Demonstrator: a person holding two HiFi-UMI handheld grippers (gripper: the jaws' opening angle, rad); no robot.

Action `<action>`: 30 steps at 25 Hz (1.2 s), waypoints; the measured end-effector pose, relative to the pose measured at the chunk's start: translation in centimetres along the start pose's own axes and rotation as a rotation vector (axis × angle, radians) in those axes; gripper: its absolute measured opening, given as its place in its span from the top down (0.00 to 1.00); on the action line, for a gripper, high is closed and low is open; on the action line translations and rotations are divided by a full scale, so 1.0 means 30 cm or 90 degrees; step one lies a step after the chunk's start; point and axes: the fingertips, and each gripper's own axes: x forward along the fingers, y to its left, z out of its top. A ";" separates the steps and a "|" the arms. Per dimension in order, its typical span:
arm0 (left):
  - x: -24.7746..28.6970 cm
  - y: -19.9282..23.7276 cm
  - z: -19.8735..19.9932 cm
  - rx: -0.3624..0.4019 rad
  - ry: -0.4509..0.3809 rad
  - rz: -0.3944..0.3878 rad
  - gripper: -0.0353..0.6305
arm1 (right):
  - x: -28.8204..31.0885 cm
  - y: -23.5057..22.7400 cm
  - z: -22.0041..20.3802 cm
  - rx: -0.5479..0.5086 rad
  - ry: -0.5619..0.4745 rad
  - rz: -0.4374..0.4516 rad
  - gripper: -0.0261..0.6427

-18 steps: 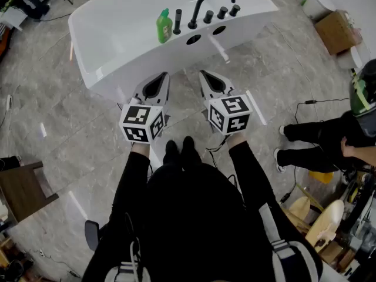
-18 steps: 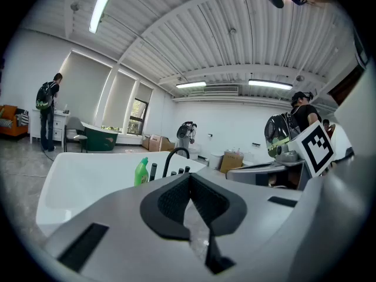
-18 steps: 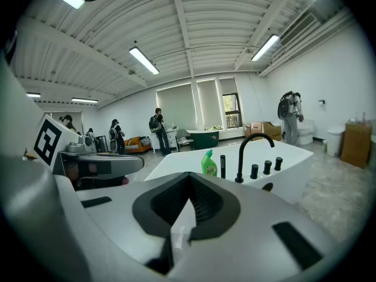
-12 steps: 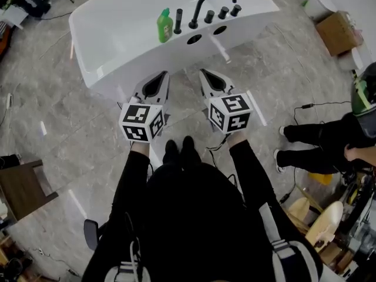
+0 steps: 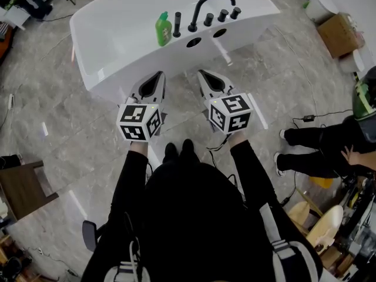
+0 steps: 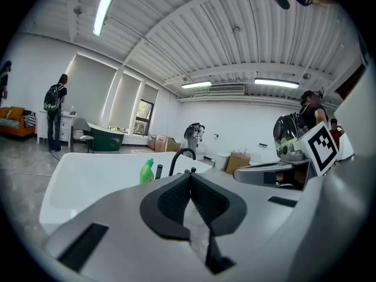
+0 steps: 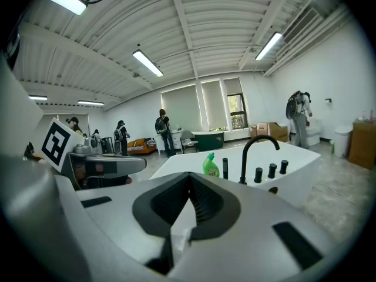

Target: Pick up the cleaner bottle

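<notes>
A green cleaner bottle [image 5: 163, 28] stands upright on the near rim of a white bathtub [image 5: 117, 22], just left of a black tap [image 5: 202, 6]. It also shows small and far off in the left gripper view as the bottle [image 6: 147, 171] and in the right gripper view as the bottle [image 7: 211, 165]. My left gripper [image 5: 158, 75] is held short of the tub, below the bottle, with its jaws shut and nothing in them. My right gripper [image 5: 202, 73] hangs beside it, also shut and empty, below the tap.
Black knobs [image 5: 222, 14] line the tub rim right of the tap. A cardboard box [image 5: 338, 31] sits at the right, a seated person [image 5: 329, 137] further down, a brown stool [image 5: 20, 187] at the left. Stone floor lies around the tub.
Both grippers stay nearly where they were. The tub and bottle sit a touch higher in the head view.
</notes>
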 end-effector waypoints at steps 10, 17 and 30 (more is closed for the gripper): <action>0.058 -0.011 0.035 0.026 -0.009 0.026 0.94 | -0.018 -0.105 0.042 -0.001 -0.010 -0.010 0.96; 0.095 -0.012 0.064 0.040 -0.010 0.039 0.93 | -0.023 -0.151 0.050 -0.003 -0.003 -0.011 0.96; 0.226 0.091 0.046 0.033 0.014 0.044 0.93 | 0.109 -0.228 0.053 -0.004 0.021 -0.015 0.96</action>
